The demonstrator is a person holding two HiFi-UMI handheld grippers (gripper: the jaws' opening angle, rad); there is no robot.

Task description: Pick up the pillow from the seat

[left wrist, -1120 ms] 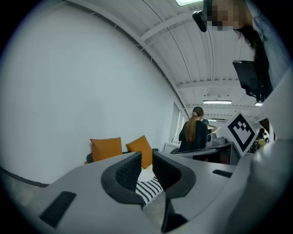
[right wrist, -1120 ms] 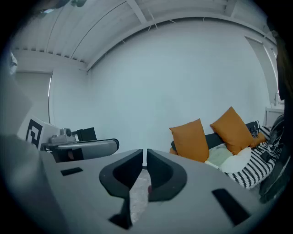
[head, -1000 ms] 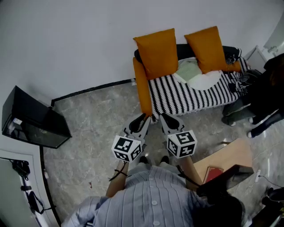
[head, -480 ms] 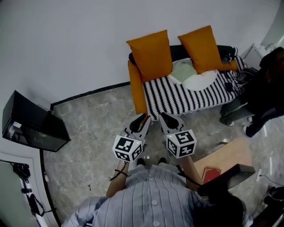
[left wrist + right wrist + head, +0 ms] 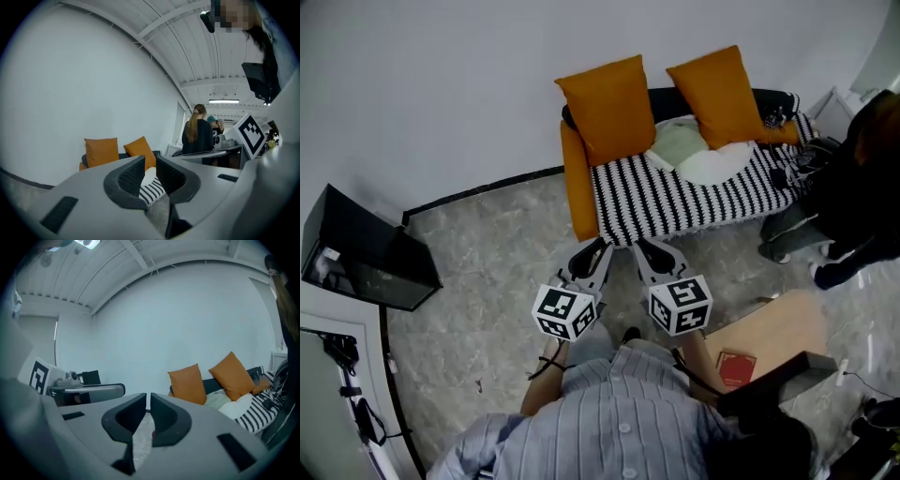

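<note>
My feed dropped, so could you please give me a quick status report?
Left gripper open, empty; right gripper shut, empty. Orange pillows untouched on sofa. Person at sofa's right end.

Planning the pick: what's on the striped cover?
Left orange pillow and right orange pillow lean at the back; pale green cushion and white cushion lie between. Striped cover hides the seat itself.

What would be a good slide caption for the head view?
A person faces the striped sofa and its orange pillows, left tool and right tool both empty.
</note>
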